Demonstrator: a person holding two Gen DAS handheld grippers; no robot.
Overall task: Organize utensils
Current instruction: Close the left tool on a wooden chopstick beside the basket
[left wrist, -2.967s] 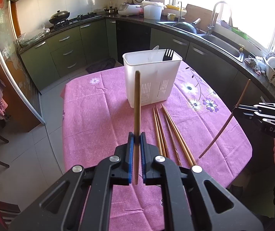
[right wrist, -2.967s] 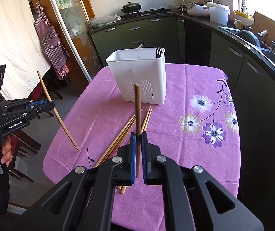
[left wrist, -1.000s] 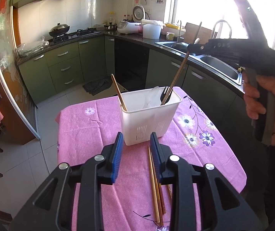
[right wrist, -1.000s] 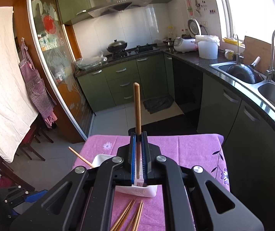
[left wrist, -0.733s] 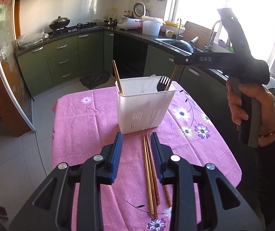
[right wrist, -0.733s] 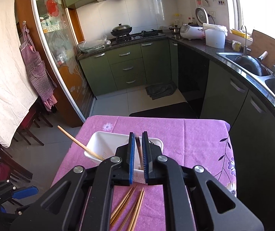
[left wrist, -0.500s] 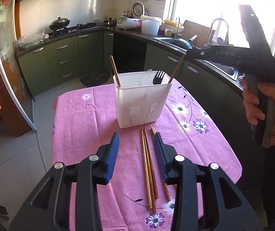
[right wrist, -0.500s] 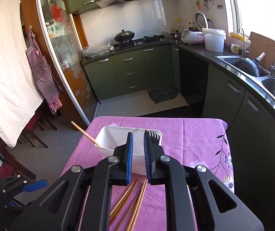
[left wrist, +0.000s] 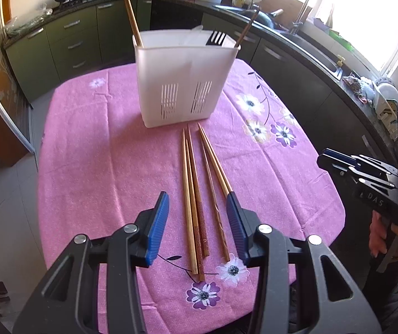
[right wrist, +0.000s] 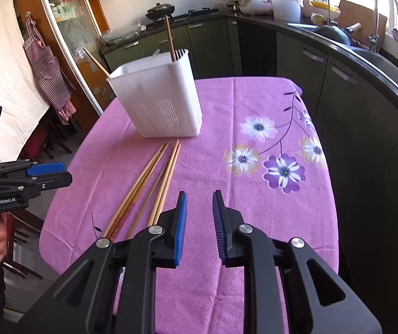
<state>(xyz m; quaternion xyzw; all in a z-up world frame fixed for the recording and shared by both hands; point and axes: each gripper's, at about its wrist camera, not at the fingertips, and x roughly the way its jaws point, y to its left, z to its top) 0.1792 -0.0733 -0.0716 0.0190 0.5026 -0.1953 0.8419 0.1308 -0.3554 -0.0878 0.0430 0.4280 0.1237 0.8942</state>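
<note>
A white slotted utensil holder (left wrist: 185, 83) (right wrist: 160, 100) stands on the pink tablecloth. It holds a black fork (left wrist: 216, 38) and two wooden chopsticks, one leaning left (left wrist: 132, 14) and one leaning right (left wrist: 247, 29). Several loose chopsticks (left wrist: 196, 178) (right wrist: 143, 178) lie on the cloth in front of it. My left gripper (left wrist: 197, 197) hovers over their near ends; its jaws are opening and the pads touch nothing. My right gripper (right wrist: 199, 194) is just right of the chopsticks, its jaws opening with nothing between them.
The table (left wrist: 87, 153) has a rounded edge, with floor to its left. Dark cabinets and a sink counter (right wrist: 366, 64) run close along the right. A hand (left wrist: 380, 236) holds the right gripper's handle. Chairs (right wrist: 45, 139) stand off the left side.
Each gripper held a chopstick three seconds ago; both chopsticks now stand in the holder. Both grippers have dropped back down toward the loose chopsticks with their jaws spreading.
</note>
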